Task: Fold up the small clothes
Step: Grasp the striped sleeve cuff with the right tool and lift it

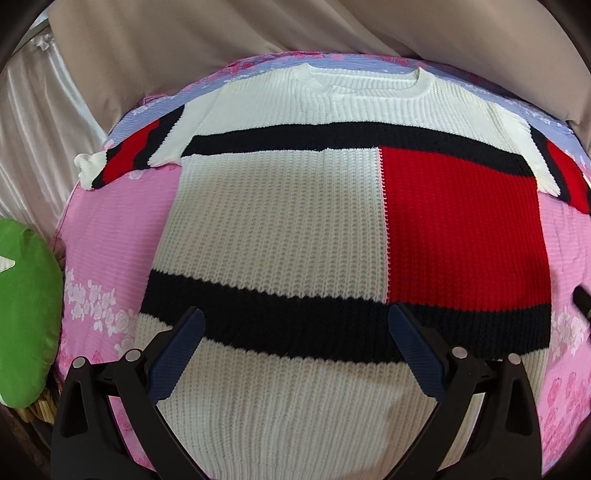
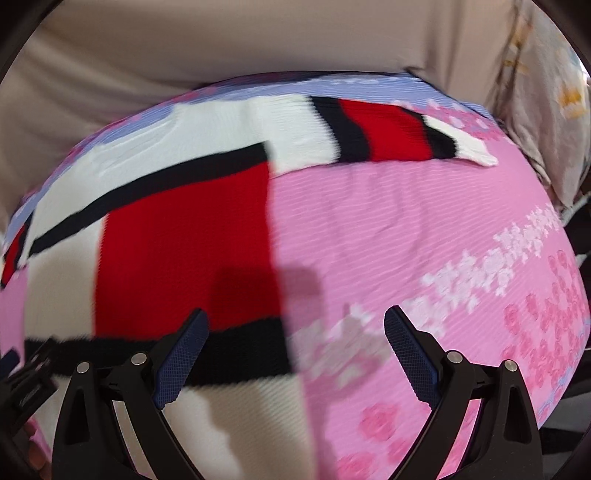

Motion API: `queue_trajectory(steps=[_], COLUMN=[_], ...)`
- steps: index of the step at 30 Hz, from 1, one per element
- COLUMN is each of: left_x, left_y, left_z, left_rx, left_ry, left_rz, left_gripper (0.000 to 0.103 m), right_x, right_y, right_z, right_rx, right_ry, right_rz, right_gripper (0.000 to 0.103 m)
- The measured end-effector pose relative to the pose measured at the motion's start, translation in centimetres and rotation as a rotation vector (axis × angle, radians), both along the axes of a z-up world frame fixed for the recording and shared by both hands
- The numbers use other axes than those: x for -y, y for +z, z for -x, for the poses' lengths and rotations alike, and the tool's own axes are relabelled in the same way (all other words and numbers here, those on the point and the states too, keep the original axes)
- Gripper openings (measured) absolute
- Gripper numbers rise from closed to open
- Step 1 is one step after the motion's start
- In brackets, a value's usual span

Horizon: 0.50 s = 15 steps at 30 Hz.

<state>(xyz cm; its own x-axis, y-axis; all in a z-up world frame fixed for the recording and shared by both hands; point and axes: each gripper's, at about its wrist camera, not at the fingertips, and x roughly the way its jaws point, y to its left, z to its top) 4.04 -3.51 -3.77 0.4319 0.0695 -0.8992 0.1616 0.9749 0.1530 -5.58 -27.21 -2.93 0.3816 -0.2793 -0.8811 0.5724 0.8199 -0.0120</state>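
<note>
Sweater (image 1: 288, 229) flat, unfolded; white, red, navy blocks; sleeves spread.

Sweater (image 1: 280, 221) lies flat and spread on the pink cover (image 1: 110, 229), nothing stacked on it, so room above it is open; both sleeves (image 1: 122, 155) are stretched out sideways near the far edge. Left gripper (image 1: 295, 328) and right gripper (image 2: 295, 328) both stand with jaws wide apart and nothing between them, the right one over the sweater's right edge with bare cover (image 2: 424, 229) open beyond it. Obstacles: green cushion (image 1: 26, 314) at the cover's left edge, beige drape (image 1: 221, 33) close behind the far edge, patterned cloth (image 2: 546, 110) at the far right.
</note>
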Motion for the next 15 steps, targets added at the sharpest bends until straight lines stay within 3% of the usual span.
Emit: queue_trajectory(steps=[7,15], left_x=[2.3,4.9], left_y=[-1.0,0.1], left_z=[-1.8,-2.6], left_rx=[-0.013,0.026], left_ry=[-0.019,-0.037], left_rz=[-0.006,0.059], left_gripper=[0.097,0.097], right_x=[11.8,32.6], right_y=[-0.8,-4.4], right_z=[-2.0,-1.7], right_rx=[0.043,0.178], right_ry=[-0.138,-0.444], right_rz=[0.016,-0.213], right_gripper=[0.094,0.093])
